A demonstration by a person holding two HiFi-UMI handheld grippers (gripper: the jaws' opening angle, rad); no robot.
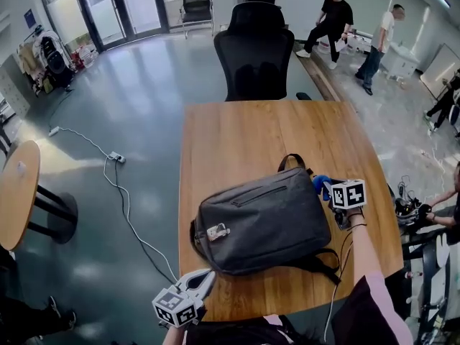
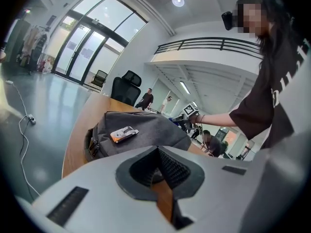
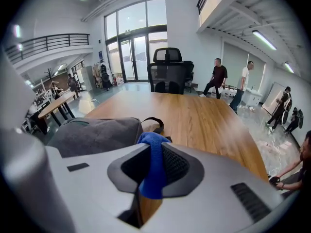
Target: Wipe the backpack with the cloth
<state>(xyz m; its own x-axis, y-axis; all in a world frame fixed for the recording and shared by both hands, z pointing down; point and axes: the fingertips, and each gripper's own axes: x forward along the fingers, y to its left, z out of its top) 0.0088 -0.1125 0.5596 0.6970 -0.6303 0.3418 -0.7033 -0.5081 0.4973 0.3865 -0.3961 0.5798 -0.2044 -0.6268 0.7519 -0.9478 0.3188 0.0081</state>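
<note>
A dark grey backpack (image 1: pixel 267 220) lies flat on the wooden table (image 1: pixel 237 139), with a small metal tag (image 1: pixel 218 231) on its near left side. My right gripper (image 1: pixel 325 186) is at the backpack's right top corner, shut on a blue cloth (image 3: pixel 151 166), which shows as a blue bit (image 1: pixel 319 182) beside the bag's handle. My left gripper (image 1: pixel 202 282) hangs at the table's near edge, just off the backpack's (image 2: pixel 141 130) near left corner, shut with nothing in it.
A black office chair (image 1: pixel 255 52) stands at the table's far end. A cable with a power strip (image 1: pixel 115 157) runs over the floor to the left, near a round side table (image 1: pixel 18 192). People stand and sit at the right (image 1: pixel 330 20).
</note>
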